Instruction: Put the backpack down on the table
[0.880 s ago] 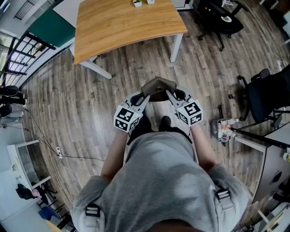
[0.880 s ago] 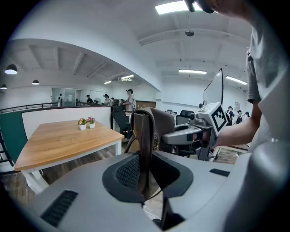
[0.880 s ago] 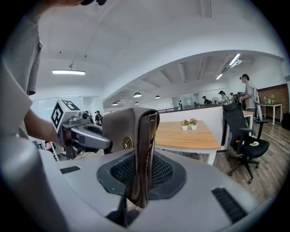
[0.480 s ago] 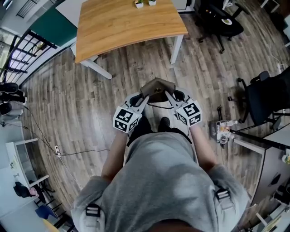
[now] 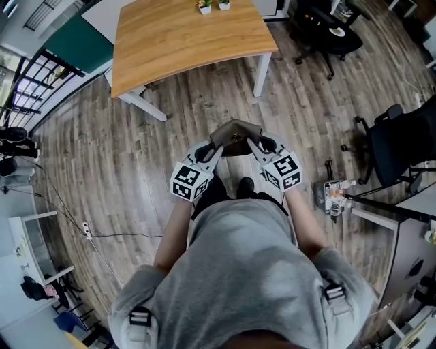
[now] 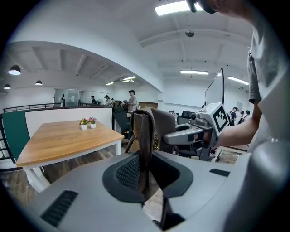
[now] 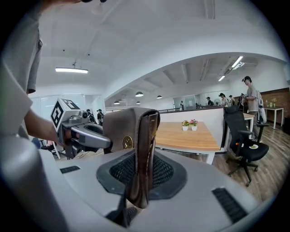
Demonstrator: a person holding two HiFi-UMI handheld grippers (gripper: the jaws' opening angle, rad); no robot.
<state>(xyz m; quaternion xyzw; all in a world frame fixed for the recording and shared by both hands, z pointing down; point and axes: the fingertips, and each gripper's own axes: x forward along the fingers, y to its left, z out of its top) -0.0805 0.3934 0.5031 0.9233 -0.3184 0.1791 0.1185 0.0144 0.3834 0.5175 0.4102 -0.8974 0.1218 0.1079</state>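
Jaws clamping backpack (image 5: 235, 131), wooden table (image 5: 184, 48) ahead, plank floor (image 5: 102, 170)

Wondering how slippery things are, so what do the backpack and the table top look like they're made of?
The backpack: probably brown leather or a faux version, matte, with a stitched edge and a brass-coloured round badge. The table top: light wood or wood veneer, smooth, grain lines showing.

The backpack (image 5: 236, 131) hangs over the floor (image 5: 102, 170) between the left gripper (image 5: 215, 147) at its left edge and the right gripper (image 5: 256, 144) at its right, well short of the bench (image 5: 184, 48) ahead. Two potted plants (image 5: 213, 5) stand at the bench's far edge, and an office chair (image 5: 402, 140) stands off to the right.
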